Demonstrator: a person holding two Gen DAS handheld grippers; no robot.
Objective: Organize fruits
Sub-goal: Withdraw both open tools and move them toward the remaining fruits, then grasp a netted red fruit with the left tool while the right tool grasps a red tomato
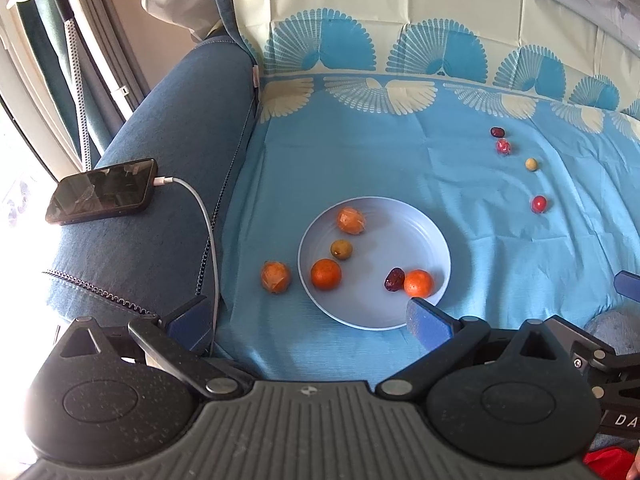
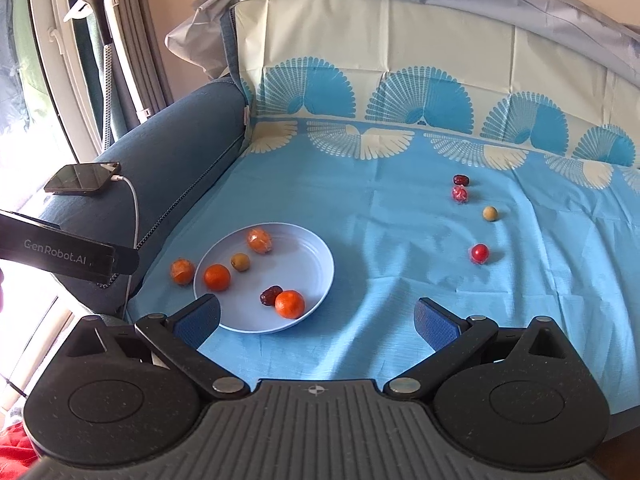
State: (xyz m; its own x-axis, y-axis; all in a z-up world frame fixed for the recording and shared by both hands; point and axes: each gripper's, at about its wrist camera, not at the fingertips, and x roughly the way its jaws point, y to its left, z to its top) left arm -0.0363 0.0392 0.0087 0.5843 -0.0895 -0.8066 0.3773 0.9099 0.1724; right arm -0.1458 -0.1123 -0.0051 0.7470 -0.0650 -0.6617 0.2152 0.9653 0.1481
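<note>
A pale blue plate point(image 1: 420, 236) point(image 2: 304, 256) lies on the blue cloth and holds three oranges, a green-brown fruit point(image 1: 341, 249) and a dark date point(image 1: 393, 279). One more orange point(image 1: 275, 277) point(image 2: 182, 271) rests on the cloth just left of the plate. Four small fruits lie far right: a dark date point(image 1: 497, 132), a red wrapped one point(image 1: 503, 146), a tan ball point(image 1: 531, 164) and a red tomato point(image 1: 539, 203) point(image 2: 479, 253). My left gripper point(image 1: 308, 318) is open near the plate's front rim. My right gripper point(image 2: 318, 316) is open over the cloth beside the plate.
A phone point(image 1: 100, 191) on a white charging cable point(image 1: 208, 232) lies on the blue sofa armrest point(image 1: 172, 152) left of the cloth. The cloth runs up the backrest. A garment steamer point(image 2: 100, 8) and curtains stand far left. The left gripper's body point(image 2: 68, 256) shows at the right view's left edge.
</note>
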